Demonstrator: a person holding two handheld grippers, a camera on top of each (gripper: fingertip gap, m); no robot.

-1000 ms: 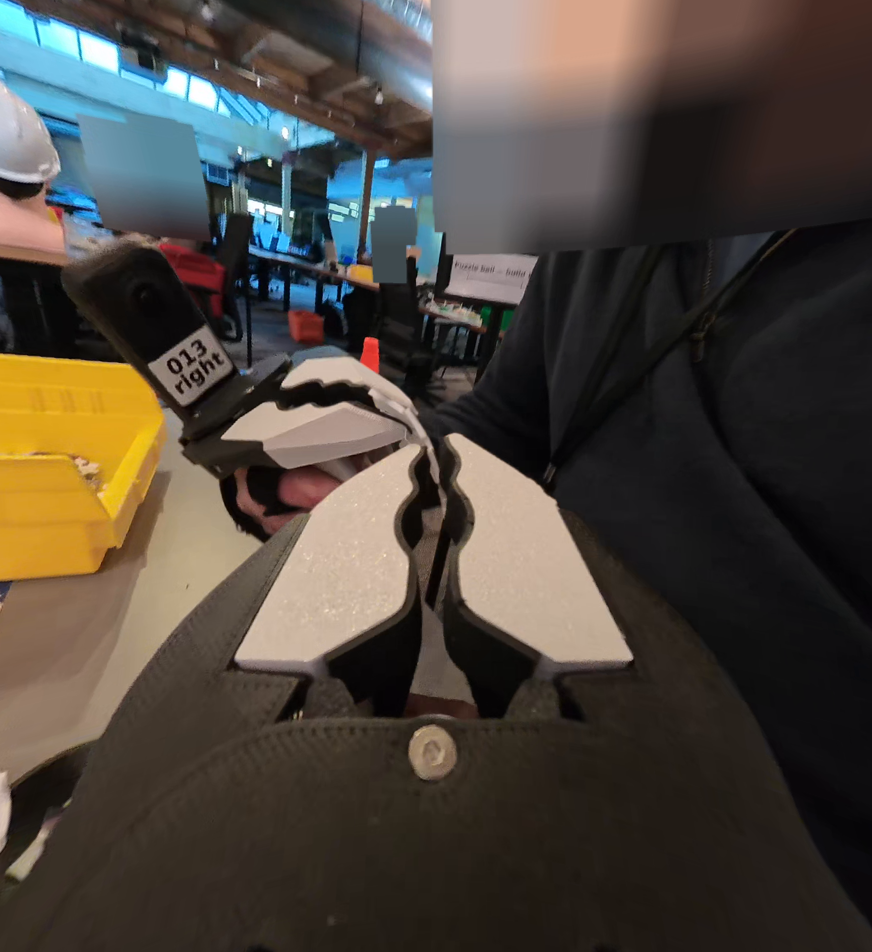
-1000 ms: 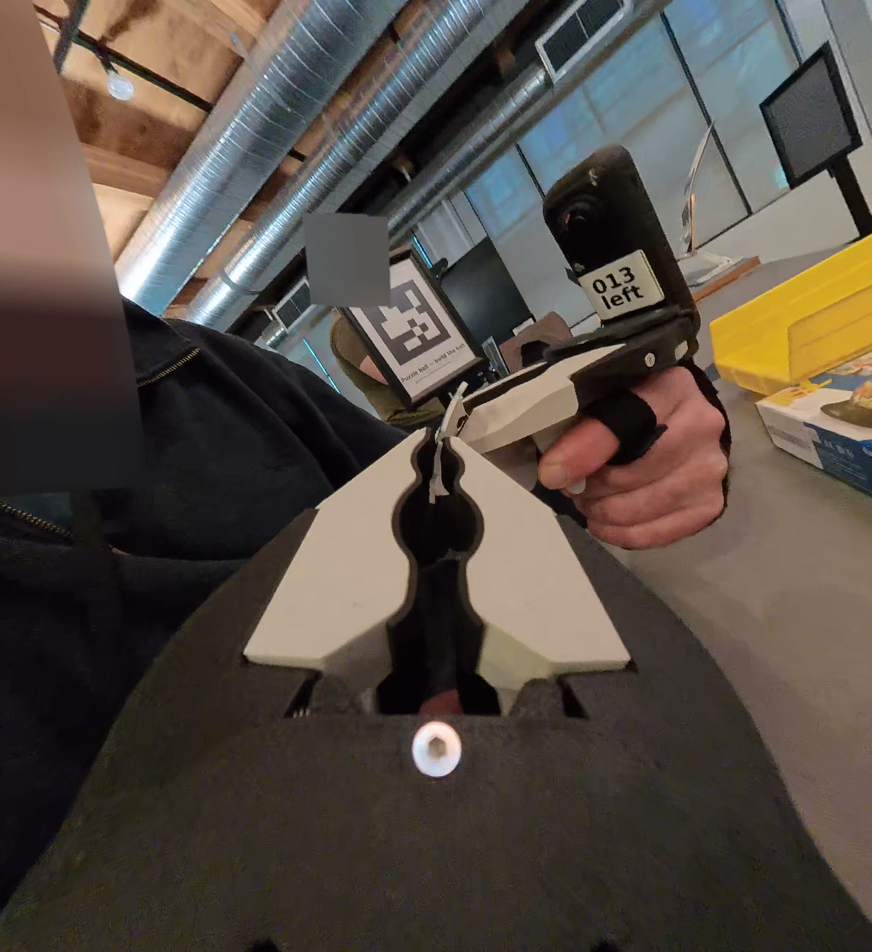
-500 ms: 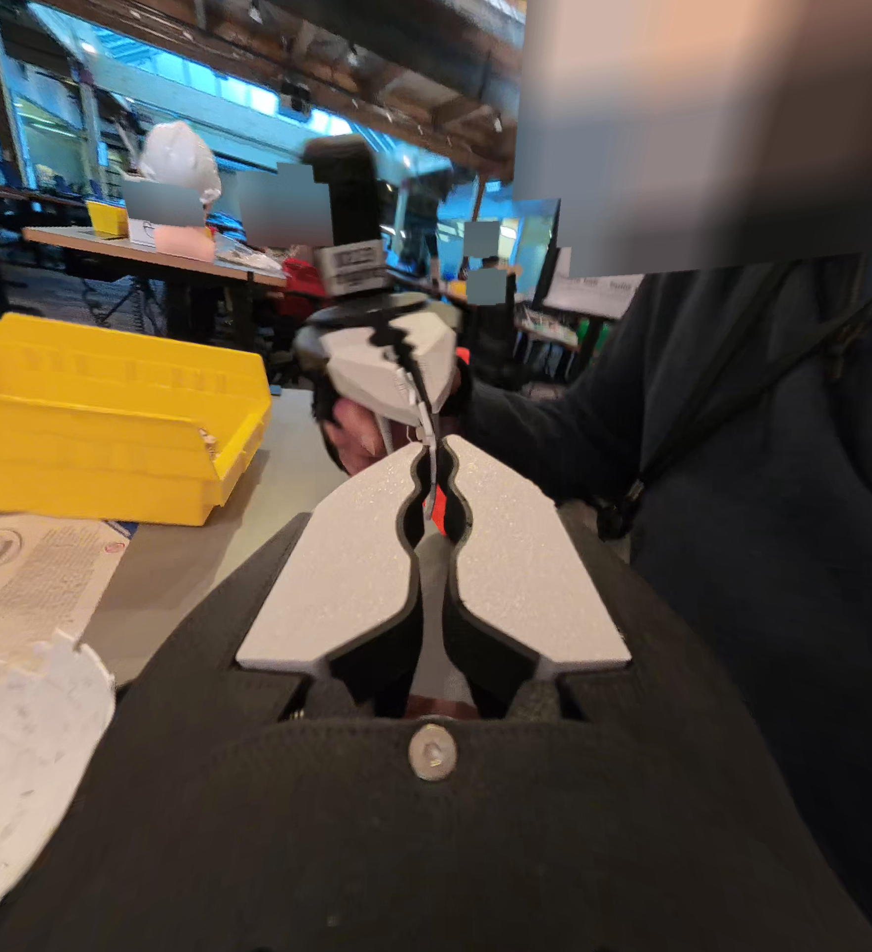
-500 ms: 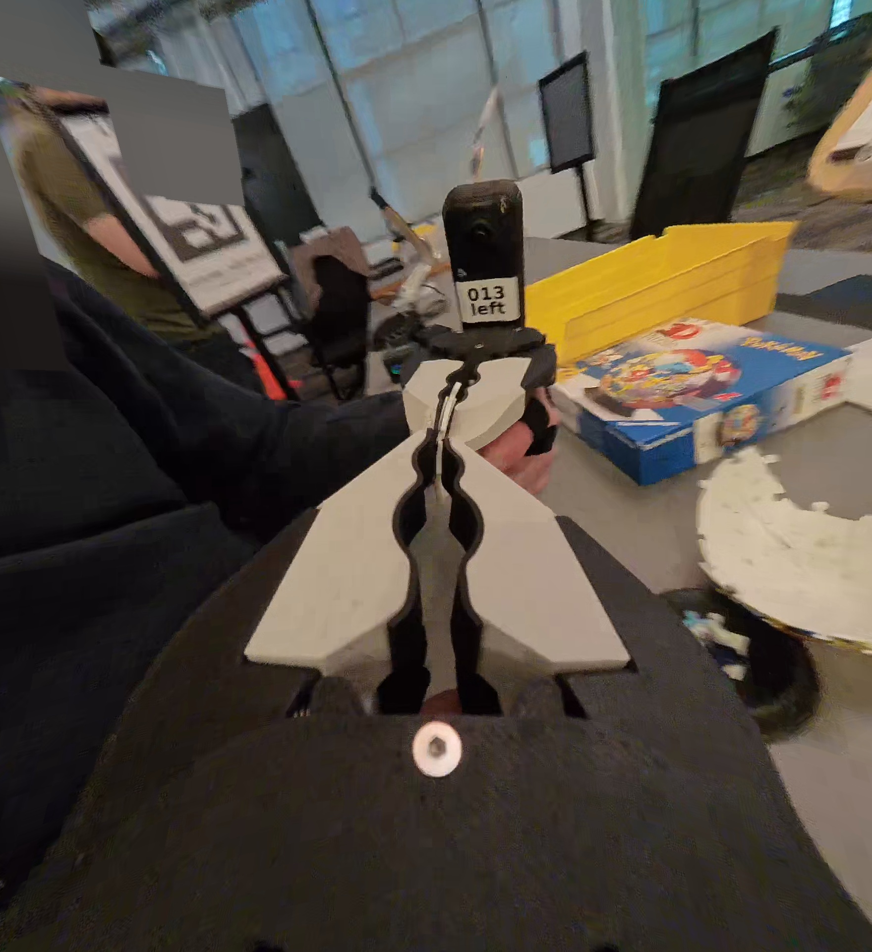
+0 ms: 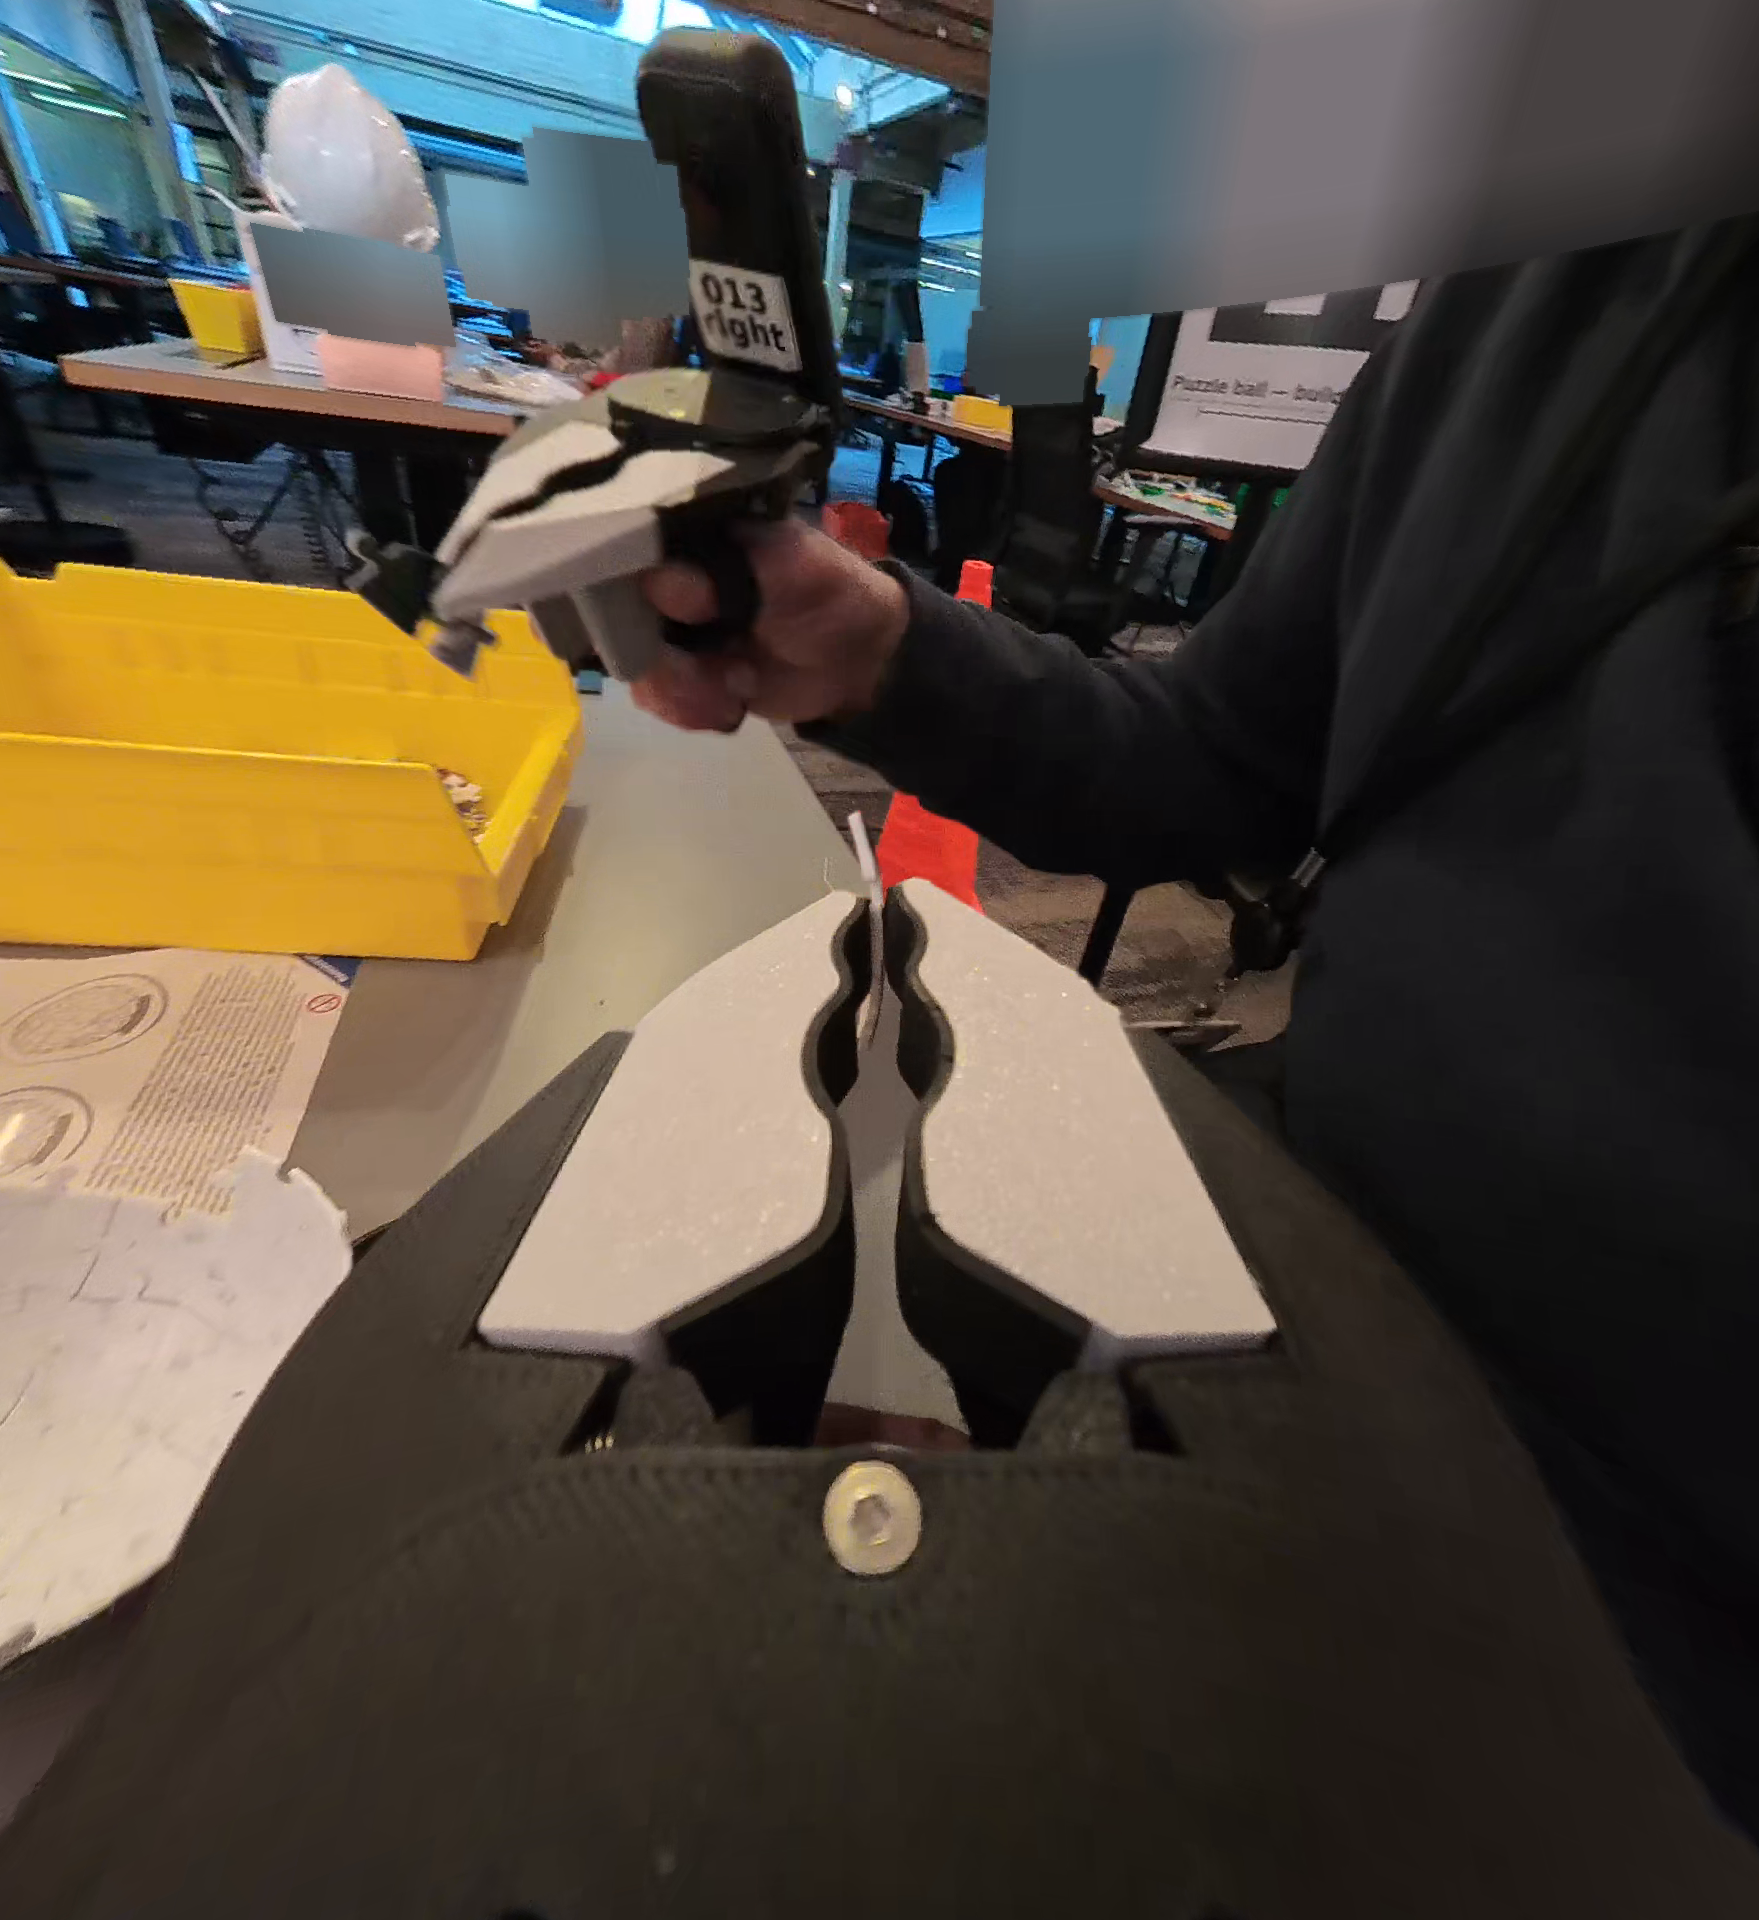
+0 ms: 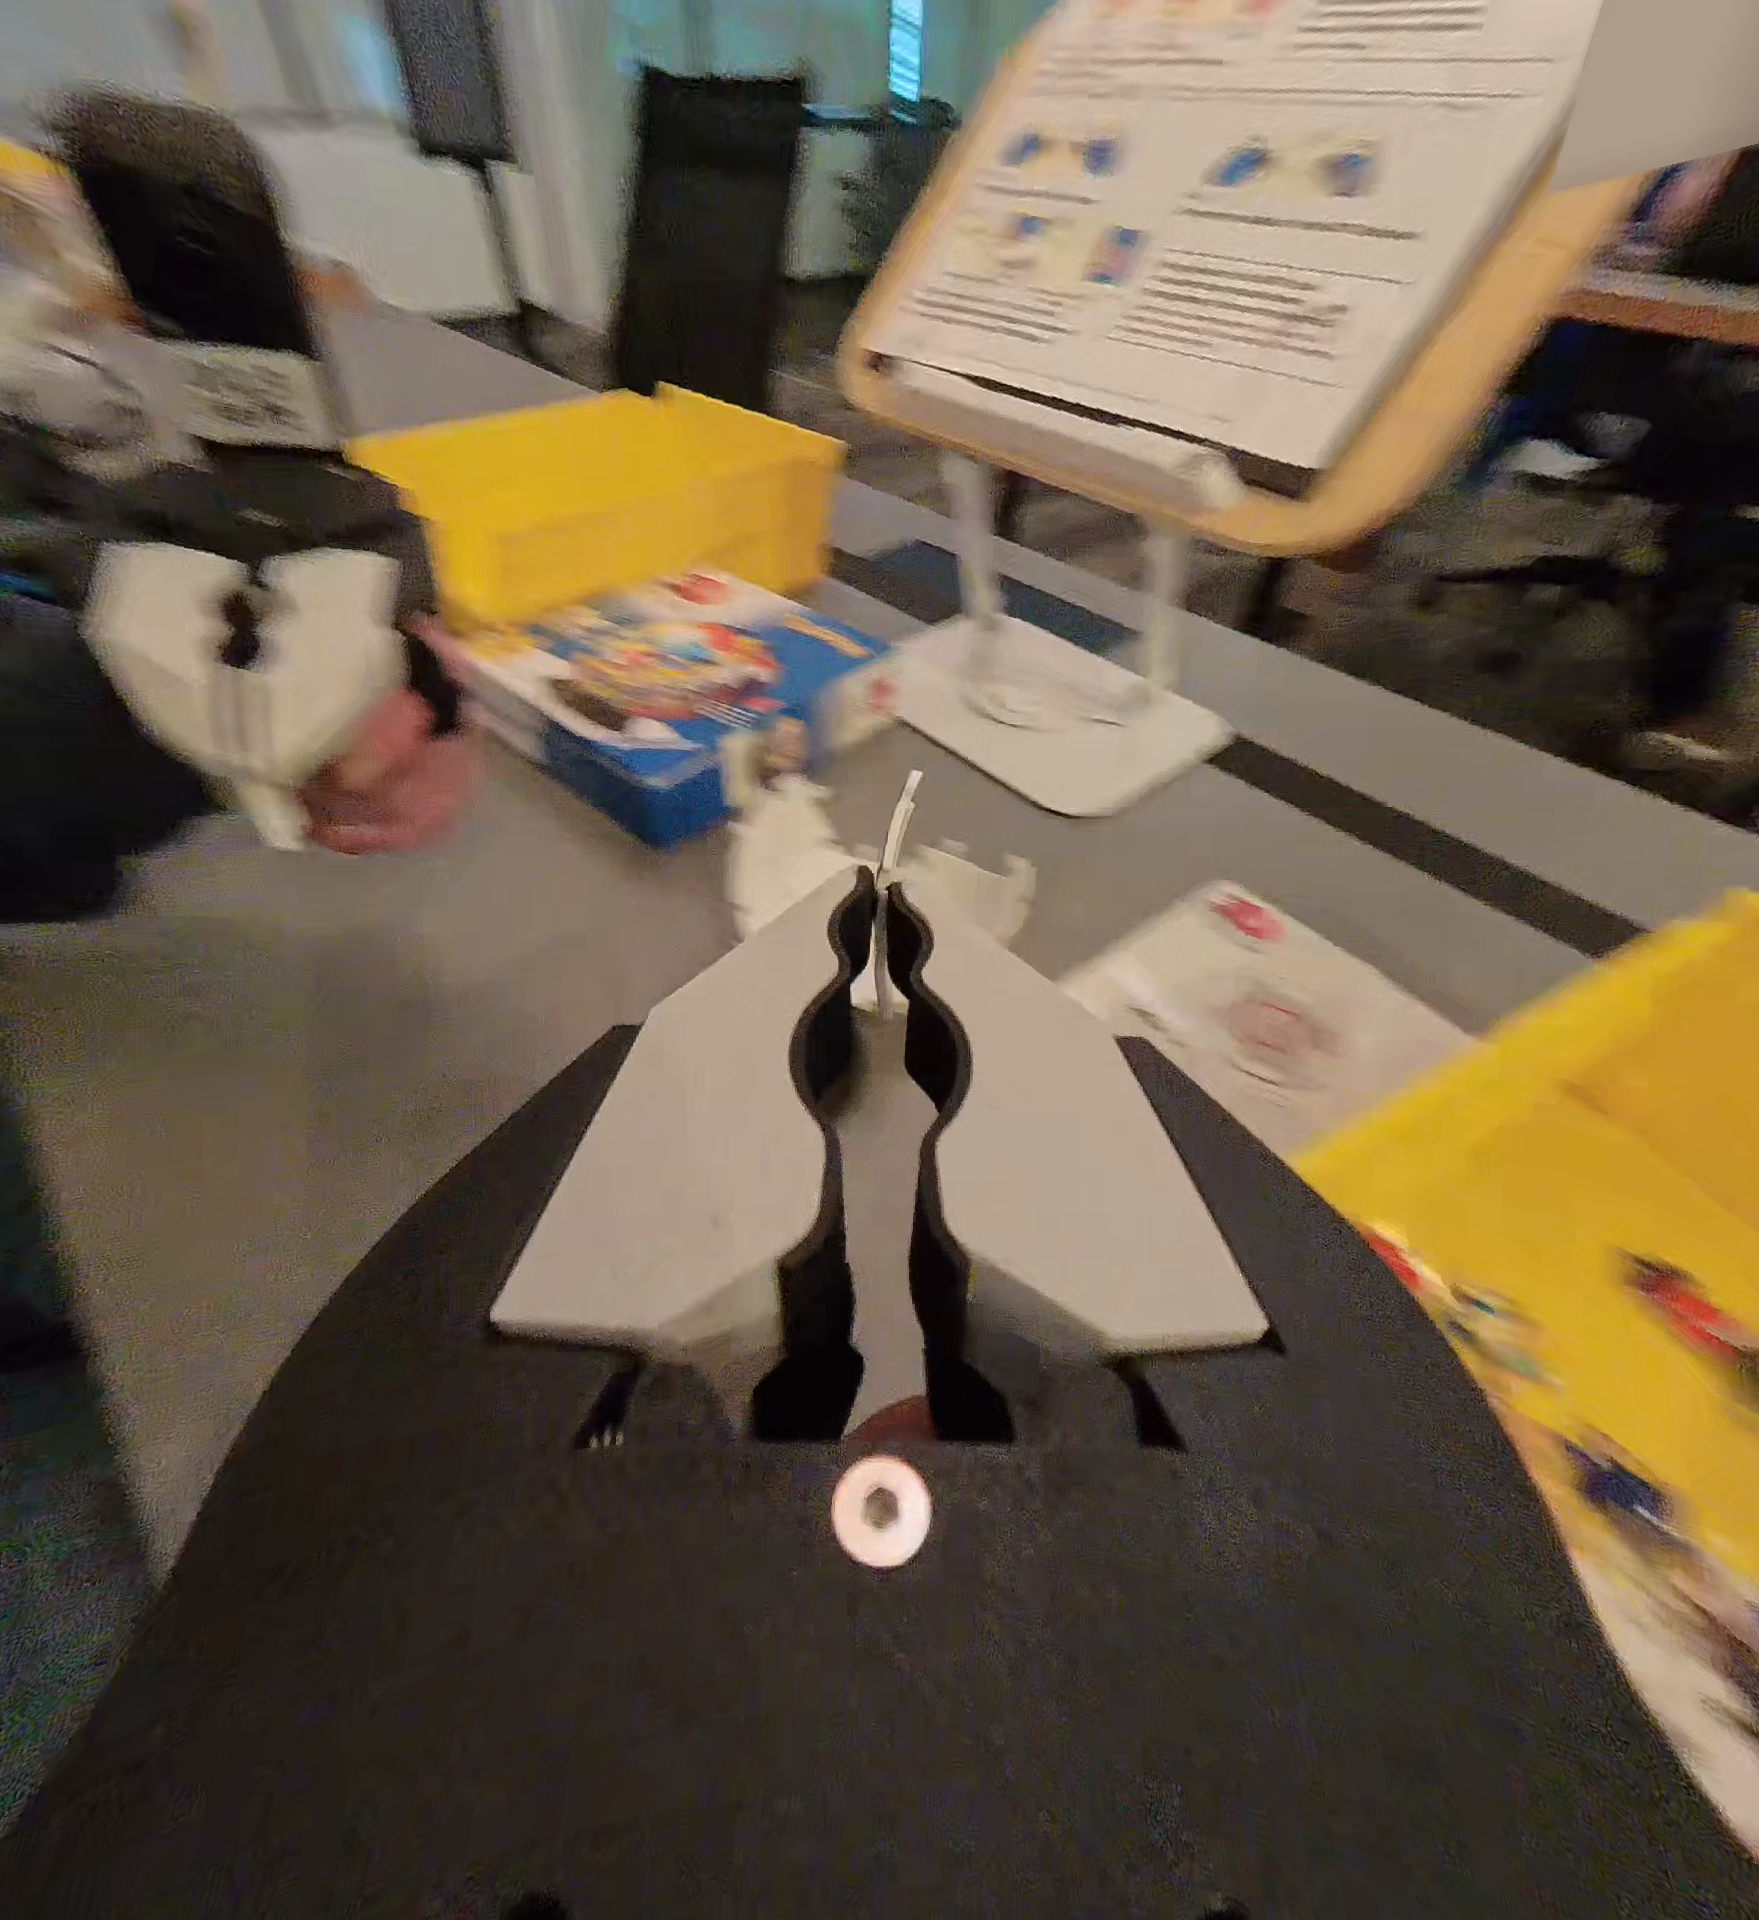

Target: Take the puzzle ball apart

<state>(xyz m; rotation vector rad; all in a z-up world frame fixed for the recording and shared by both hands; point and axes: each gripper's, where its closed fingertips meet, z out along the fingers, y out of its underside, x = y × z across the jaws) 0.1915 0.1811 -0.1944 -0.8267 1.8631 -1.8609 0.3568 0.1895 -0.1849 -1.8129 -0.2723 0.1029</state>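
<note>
The left gripper (image 5: 877,914) has its jaws clenched on a thin white puzzle piece (image 5: 867,940), seen edge-on at the tips. The right gripper (image 6: 880,894) likewise grips a second white piece (image 6: 896,831), jaws clamped, though that view is blurred. The remaining puzzle ball shell (image 5: 75,1403), a white curved section with jagged edges, lies on the bench (image 5: 667,831) to the left of the left jaws. A yellow bin (image 5: 231,748) sits farther ahead on that side.
</note>
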